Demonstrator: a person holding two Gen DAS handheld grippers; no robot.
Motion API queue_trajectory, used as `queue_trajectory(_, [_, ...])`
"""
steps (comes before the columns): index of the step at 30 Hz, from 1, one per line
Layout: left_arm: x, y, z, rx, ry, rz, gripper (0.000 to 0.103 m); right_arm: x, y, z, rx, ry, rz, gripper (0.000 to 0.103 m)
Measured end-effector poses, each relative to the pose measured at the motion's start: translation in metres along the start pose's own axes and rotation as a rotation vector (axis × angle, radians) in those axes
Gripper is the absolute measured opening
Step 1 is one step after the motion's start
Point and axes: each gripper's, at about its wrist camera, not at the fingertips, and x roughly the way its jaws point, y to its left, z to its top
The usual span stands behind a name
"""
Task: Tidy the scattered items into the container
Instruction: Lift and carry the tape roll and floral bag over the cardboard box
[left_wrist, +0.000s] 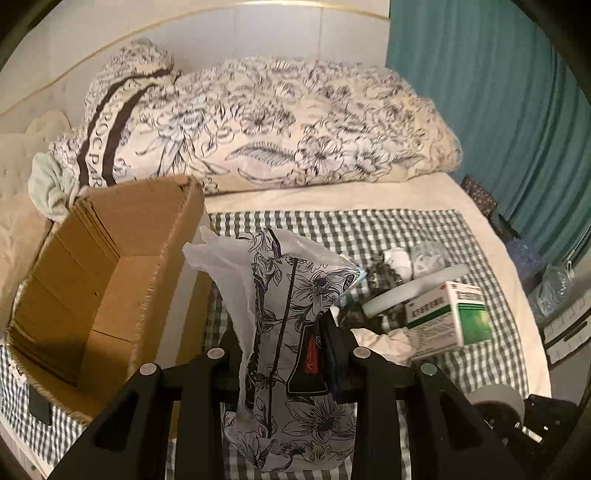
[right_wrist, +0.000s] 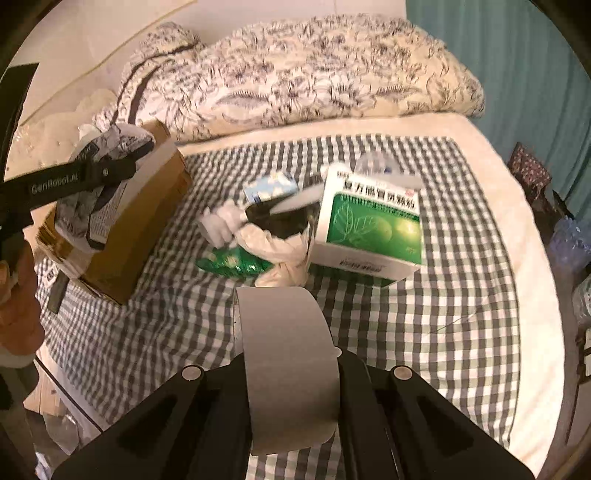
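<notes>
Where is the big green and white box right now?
The green and white box lies on the checked cloth, right of centre in the right wrist view, beside the crumpled white paper, apart from the cardboard box.

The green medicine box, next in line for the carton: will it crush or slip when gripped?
The green medicine box looks like thin cardboard, so probably light and dentable. Its flat faces should grip well. It sits tilted on clutter, so it may tip.

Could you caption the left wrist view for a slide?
Left gripper holds a floral-print packet beside the open cardboard box.
</notes>
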Motion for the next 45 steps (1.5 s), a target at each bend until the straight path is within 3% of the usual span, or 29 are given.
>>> queue_trajectory(25, [-0.149, 0.018, -0.019, 0.022, -0.223, -0.011, 0.031, -0.152, 0.05, 0.003, -0.041, -0.389, -0.044, 0.0])
queue_trajectory(37, [-0.183, 0.034, -0.031, 0.023, -0.273, -0.009, 0.031, -0.186, 0.072, 0.013, -0.029, -0.472, -0.02, 0.0])
queue_trajectory(45, [-0.192, 0.071, -0.026, -0.009, -0.295, 0.006, 0.031, -0.185, 0.112, 0.038, -0.05, -0.482, 0.026, 0.0])
